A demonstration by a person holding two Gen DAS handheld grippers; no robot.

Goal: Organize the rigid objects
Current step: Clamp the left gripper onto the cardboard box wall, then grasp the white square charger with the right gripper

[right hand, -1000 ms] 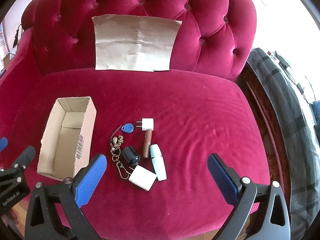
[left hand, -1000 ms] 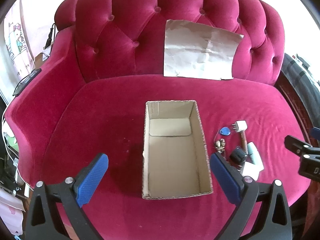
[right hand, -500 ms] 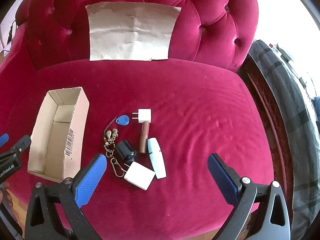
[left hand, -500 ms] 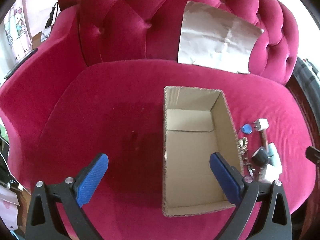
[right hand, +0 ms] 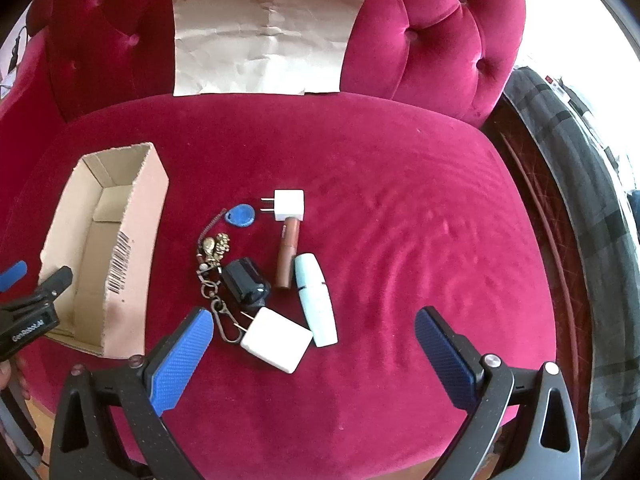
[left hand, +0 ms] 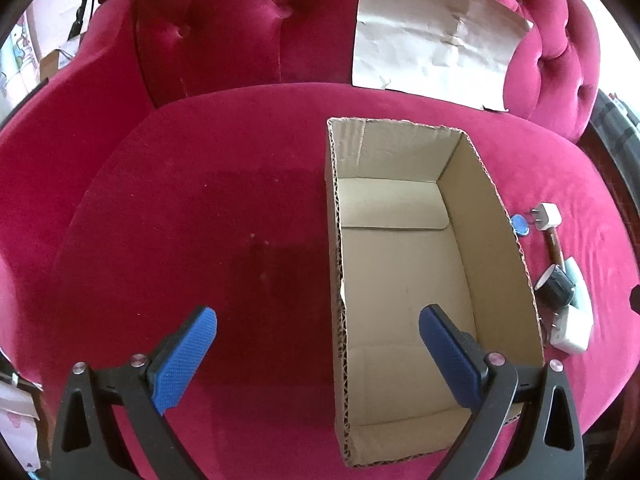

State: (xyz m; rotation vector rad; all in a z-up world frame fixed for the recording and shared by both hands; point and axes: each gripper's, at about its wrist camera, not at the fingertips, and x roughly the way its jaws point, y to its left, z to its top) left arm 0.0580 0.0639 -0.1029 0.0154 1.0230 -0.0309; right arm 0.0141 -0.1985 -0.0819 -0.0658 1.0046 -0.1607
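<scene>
A creased sheet of brown paper point(right hand: 266, 34) leans against the tufted back of the crimson velvet sofa point(right hand: 400, 184).

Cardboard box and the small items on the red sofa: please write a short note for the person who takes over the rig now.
Left gripper: open, holding nothing, above the near left wall of the cardboard box.
Right gripper: open, holding nothing, over the pile.
Box: nothing inside it.
On the seat, right of the box: small white charger, blue key fob, brass keychain, brown lip tube, black charger, pale mint case, large white charger.
Done: nothing boxed.
Left: all seven items.
</scene>
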